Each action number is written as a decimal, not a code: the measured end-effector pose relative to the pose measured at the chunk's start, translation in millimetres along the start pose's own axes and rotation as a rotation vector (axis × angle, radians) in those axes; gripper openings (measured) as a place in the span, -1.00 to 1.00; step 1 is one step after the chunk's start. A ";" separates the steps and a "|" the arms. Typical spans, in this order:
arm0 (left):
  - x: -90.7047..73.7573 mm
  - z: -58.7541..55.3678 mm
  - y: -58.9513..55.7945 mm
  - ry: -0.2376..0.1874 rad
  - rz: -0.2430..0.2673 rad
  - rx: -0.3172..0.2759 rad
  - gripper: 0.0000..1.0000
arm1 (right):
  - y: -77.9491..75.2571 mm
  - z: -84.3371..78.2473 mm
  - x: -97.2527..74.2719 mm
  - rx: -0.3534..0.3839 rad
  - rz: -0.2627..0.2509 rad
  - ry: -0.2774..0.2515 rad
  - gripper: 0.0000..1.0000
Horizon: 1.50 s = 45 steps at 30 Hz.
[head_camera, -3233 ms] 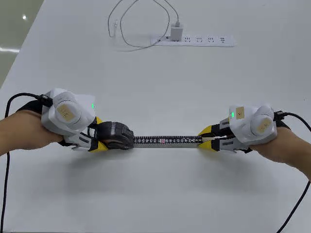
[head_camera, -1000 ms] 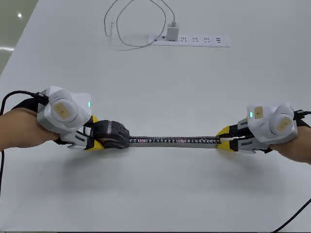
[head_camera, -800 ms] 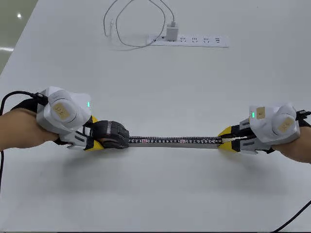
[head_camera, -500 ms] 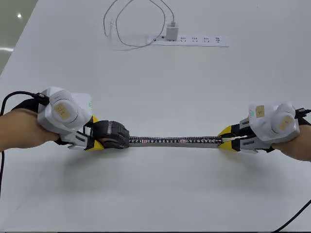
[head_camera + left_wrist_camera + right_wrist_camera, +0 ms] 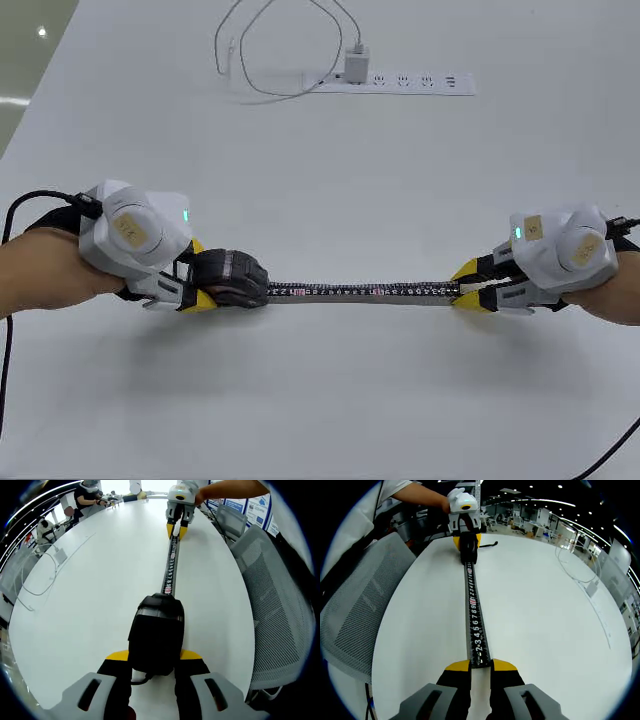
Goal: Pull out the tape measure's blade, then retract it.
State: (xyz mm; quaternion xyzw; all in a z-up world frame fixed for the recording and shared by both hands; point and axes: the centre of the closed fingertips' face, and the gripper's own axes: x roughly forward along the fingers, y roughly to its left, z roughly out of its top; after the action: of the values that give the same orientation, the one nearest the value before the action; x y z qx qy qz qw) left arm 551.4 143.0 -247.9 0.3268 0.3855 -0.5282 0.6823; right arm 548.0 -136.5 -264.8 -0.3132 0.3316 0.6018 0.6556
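A black tape measure case (image 5: 232,278) lies on the white table, held in my left gripper (image 5: 203,285), which is shut on it; the case (image 5: 156,632) sits between the yellow-tipped jaws. The dark numbered blade (image 5: 360,290) runs right from the case, low over the table, to my right gripper (image 5: 466,285), which is shut on the blade's end. In the right gripper view the blade (image 5: 474,625) stretches away from my right gripper (image 5: 480,667) to the case (image 5: 468,547). In the left gripper view the blade (image 5: 170,567) leads to the right gripper (image 5: 177,530).
A white power strip (image 5: 400,82) with a plugged charger and a looped white cable (image 5: 250,50) lies at the far side of the table. A grey mesh chair (image 5: 270,595) stands beside the table edge. Black cables trail from both hands.
Over three seconds the right gripper has drawn rightwards, lengthening the exposed blade. In the last second the blade length and both grippers have hardly changed.
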 end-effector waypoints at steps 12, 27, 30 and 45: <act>-0.1 1.1 1.1 -0.005 0.007 0.011 -0.44 | 0.0 -0.7 -0.8 -0.016 0.001 0.023 -0.79; 0.7 1.4 1.3 -0.012 0.011 0.016 -0.42 | -0.2 -3.0 -1.5 -0.020 -0.004 0.034 -0.77; 1.0 1.4 1.2 -0.012 0.014 0.017 -0.40 | -0.7 -3.5 -1.2 -0.014 -0.005 0.035 -0.77; 1.0 1.8 -0.8 -0.010 0.014 0.009 -0.19 | 1.2 4.1 -2.8 0.047 -0.013 0.006 -0.57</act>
State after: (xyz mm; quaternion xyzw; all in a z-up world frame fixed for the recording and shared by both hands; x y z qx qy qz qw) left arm 551.1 140.8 -247.9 0.3298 0.3775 -0.5269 0.6863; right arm 546.9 -134.7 -260.1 -0.3018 0.3456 0.5888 0.6655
